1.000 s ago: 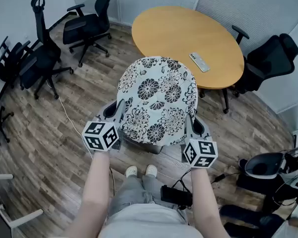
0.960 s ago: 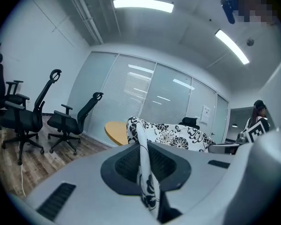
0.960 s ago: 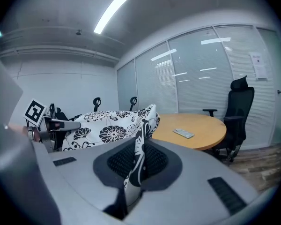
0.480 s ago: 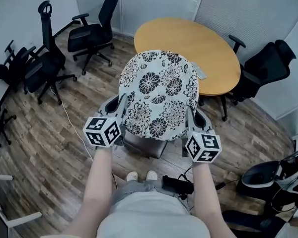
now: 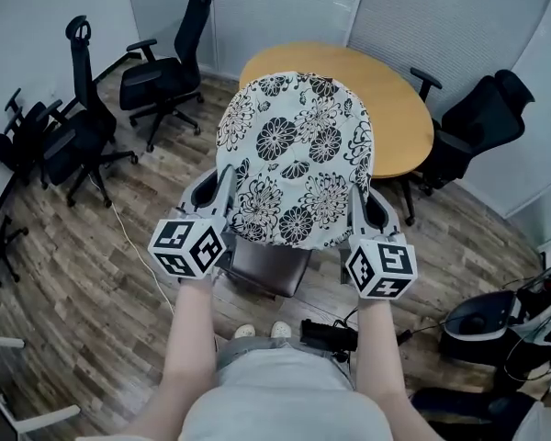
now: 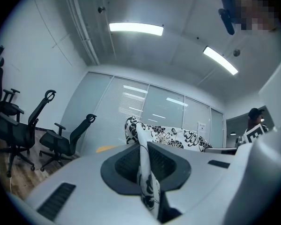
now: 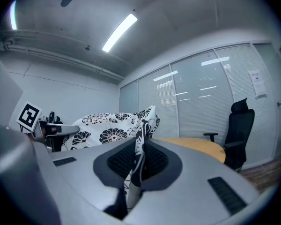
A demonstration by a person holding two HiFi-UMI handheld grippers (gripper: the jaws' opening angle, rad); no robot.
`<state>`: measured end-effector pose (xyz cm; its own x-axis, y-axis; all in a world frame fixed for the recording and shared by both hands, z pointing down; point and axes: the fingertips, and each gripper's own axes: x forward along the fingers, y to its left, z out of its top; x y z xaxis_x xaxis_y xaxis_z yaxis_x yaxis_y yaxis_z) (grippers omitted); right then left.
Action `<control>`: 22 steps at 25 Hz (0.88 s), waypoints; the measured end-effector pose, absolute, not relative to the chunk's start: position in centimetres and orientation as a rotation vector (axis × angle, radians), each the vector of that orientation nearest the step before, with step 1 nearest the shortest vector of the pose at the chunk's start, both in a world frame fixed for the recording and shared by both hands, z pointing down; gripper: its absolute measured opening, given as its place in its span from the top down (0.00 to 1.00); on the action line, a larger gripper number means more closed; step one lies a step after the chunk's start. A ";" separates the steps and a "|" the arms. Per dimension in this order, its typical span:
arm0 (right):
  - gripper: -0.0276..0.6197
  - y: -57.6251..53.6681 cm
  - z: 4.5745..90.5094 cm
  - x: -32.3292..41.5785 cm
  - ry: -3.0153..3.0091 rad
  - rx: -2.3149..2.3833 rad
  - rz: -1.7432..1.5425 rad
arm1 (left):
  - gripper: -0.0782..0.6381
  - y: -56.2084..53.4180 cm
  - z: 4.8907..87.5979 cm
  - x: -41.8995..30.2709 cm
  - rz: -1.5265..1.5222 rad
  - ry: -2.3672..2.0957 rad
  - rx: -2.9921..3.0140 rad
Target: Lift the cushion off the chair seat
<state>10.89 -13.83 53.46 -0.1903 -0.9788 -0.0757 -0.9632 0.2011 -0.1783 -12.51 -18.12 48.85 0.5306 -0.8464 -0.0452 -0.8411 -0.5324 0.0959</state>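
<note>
Since a second ago the cushion (image 5: 294,154) sits higher and further out in the head view. It now covers the near edge of the round table (image 5: 399,108), where before it stopped short of it. Both hands have gone along with it.

The left gripper (image 5: 222,200) is pinching the cushion's left edge and the right gripper (image 5: 358,211) its right edge. In each gripper view the jaws are pressed together on a thin fold of the flowered cloth, with nothing else between them. The cushion hangs in the air in front of the person, above and apart from the grey chair (image 5: 268,266), so to my eye it is already off the seat.

Its long axis runs away from the person. The straighter near end lies between the two grippers and the rounded far end points toward the table. The patterned face is up, and it looks close to flat.

What worries me is the hold. Each claw has only a slim bit of edge, both near the same end, so most of the cushion reaches out past them unsupported. A quick swing could let the cloth creep out of one pinch, and that side would drop. Pulling the hands apart could tug it free, and pushing them together would buckle it. If the far end sags it could brush the table.
</note>
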 end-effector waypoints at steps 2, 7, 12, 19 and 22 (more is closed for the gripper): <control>0.89 -13.6 53.9 11.0 2.292 -1.887 -0.096 | 0.84 -17.8 49.2 -12.5 -0.138 -1.502 2.699; 0.89 -13.0 54.5 11.2 2.274 -1.887 -0.039 | 0.84 -17.0 49.5 -12.0 -0.102 -1.563 2.733; 0.89 -12.3 54.0 11.0 2.229 -1.867 0.001 | 0.84 -15.8 48.9 -11.5 -0.067 -1.649 2.813; 0.90 -11.0 52.7 11.0 2.186 -1.853 0.089 | 0.84 -14.7 47.9 -11.6 -0.042 -1.892 2.813; 0.90 -10.8 52.7 10.9 2.173 -1.863 0.104 | 0.84 -14.5 47.9 -11.3 -0.035 -1.934 2.813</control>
